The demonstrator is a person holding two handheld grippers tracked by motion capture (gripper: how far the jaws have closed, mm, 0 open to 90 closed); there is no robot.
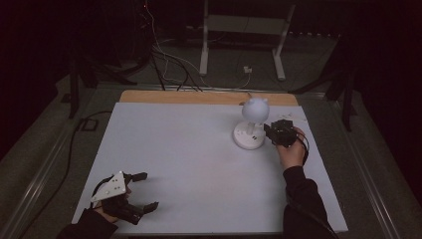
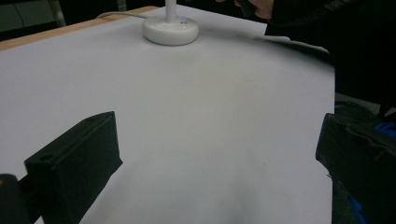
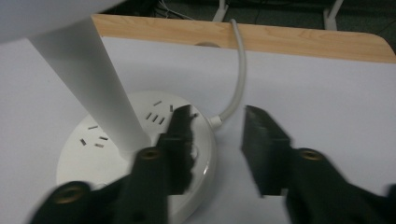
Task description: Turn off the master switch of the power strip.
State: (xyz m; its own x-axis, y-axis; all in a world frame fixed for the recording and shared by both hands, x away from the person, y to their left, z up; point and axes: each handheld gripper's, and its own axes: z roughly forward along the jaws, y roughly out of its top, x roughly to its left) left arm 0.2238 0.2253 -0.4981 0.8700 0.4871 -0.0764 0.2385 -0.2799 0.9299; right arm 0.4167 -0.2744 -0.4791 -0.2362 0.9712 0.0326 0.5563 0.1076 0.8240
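Presently, no container is seen on the worktop [image 1: 189, 164]; the only object carried by it is a white lamp [image 1: 251, 124], so nothing held inside anything can be reported.

The lamp is found at the far right part of the white worktop, near the bare wooden strip [image 1: 199, 97] along the far edge. It is made up of a round, flat base [image 3: 140, 154], a plain white stem [image 3: 93, 84] rising from the base, and a rounded head [image 1: 255, 108] with two small ear-like bumps on top. Several socket slots [image 3: 156, 116] are seen moulded into the upper face of the base, in small groups. A white cable [image 3: 238, 79] is seen leaving the far side of the base and running to the wooden edge. The lamp is standing upright and looks unlit.

The right claw [image 3: 215, 140] is held at the base's right edge, its jaws parted: one jaw lies over the rim of the base, the other over bare worktop beside it. Whether the rim is touched cannot be told. Nothing is gripped.

The left claw [image 1: 144, 191] is kept at the near left corner of the worktop, well apart from the lamp, with jaws spread wide and nothing between them.
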